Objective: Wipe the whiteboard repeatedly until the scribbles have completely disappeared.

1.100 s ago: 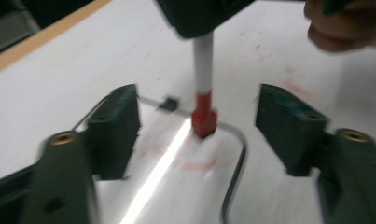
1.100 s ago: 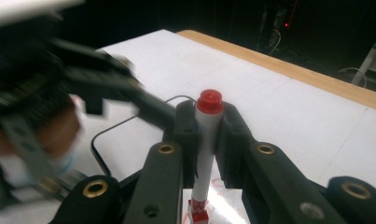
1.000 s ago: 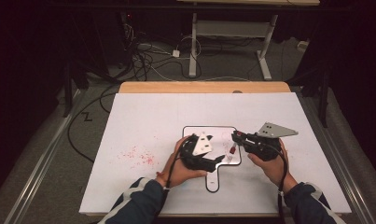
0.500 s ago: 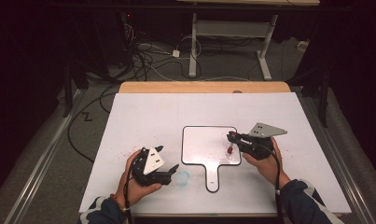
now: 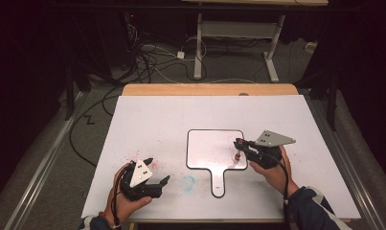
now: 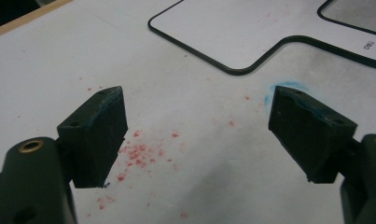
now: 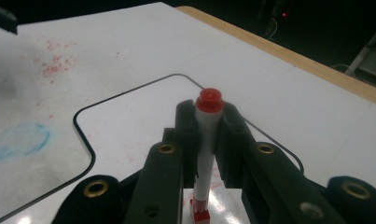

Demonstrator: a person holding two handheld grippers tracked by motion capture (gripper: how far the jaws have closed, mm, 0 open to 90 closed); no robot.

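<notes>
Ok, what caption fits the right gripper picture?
Right gripper clamps a red marker upright over the whiteboard.

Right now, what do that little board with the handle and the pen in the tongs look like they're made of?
The handled whiteboard looks like smooth, glossy white laminate with a thin dark rim, probably plastic; faint red smears suggest a wipeable face. The marker seems plastic: a matte white barrel with a red end, clamped upright in the right tongs.

Nothing is blocking the white table sheet (image 5: pixel 181 115) beyond the flat black-rimmed whiteboard paddle (image 5: pixel 207 148); only smudges are lying between the hands.
</notes>
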